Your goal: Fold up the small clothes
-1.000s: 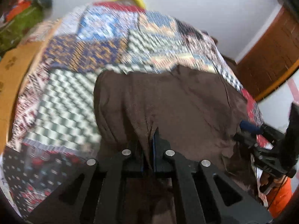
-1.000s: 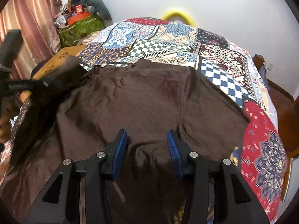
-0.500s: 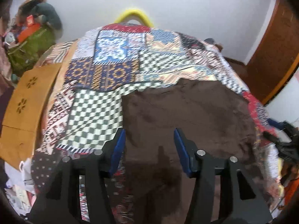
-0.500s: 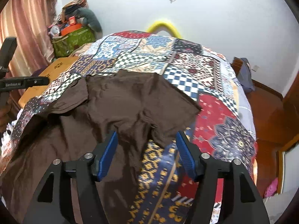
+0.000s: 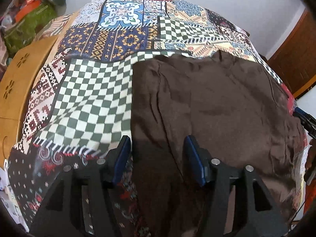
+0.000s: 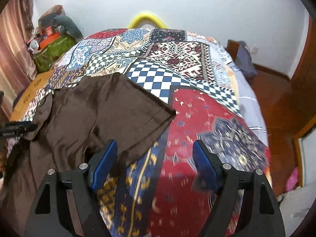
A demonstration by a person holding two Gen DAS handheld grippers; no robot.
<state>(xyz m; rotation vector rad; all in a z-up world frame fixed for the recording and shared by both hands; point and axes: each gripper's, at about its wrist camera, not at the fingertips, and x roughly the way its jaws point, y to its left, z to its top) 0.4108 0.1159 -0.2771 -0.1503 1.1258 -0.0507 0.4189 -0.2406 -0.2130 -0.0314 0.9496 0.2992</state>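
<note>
A dark brown garment (image 5: 213, 106) lies spread on the patchwork bedspread (image 5: 88, 90), with creases across it. My left gripper (image 5: 158, 152) is open and empty, just above the garment's near left part. In the right wrist view the garment (image 6: 102, 110) lies at the left with one corner pointing right. My right gripper (image 6: 155, 158) is open and empty, over the red and blue bedspread (image 6: 197, 118), its left finger by the garment's edge. The right gripper's tip shows at the right edge of the left wrist view (image 5: 305, 119). The left gripper shows at the left edge of the right wrist view (image 6: 13, 130).
A wooden board (image 5: 17, 83) lies along the bed's left side. A green bag with clutter (image 6: 53, 49) stands at the far left corner. A yellow hoop (image 6: 147, 19) rises behind the bed. Wooden floor and a door (image 6: 292, 98) are to the right.
My left gripper let go of the brown garment and opened; the cloth now lies flat. My right gripper moved right, off the garment and over the bedspread, and opened wider.
</note>
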